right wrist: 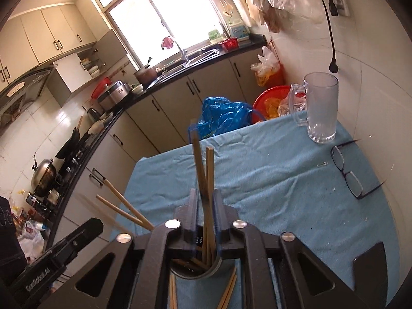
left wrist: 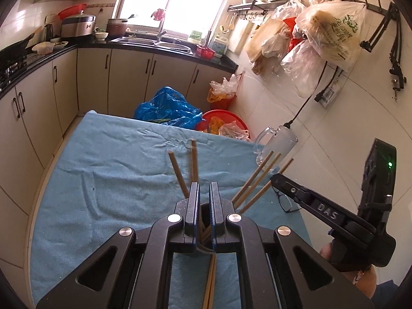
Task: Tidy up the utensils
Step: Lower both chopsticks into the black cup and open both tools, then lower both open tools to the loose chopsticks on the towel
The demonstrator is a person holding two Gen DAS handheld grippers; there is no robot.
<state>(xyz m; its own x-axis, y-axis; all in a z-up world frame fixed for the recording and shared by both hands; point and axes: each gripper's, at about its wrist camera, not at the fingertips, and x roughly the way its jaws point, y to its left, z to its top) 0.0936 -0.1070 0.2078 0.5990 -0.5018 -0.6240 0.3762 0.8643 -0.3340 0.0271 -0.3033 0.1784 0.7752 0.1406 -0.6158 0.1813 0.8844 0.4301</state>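
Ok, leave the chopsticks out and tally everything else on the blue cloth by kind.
Glass mug: 1
Eyeglasses: 1
Paper clip: 1
Chopstick holder: 1
Total: 4

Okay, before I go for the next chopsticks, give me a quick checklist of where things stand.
1. Holder steadied: ok. The left gripper is shut on the holder rim.
2. Last chopsticks in: ok. The two chopsticks between the right gripper jaws stand with their lower ends in the holder.
3. Right jaws free of them: ok, it seems. A gap shows beside the sticks.
4. All sticks collected: not ok. Loose chopsticks lie on the cloth by the holder.
5. Mug and glasses out of the way: ok, both sit apart at the far right.
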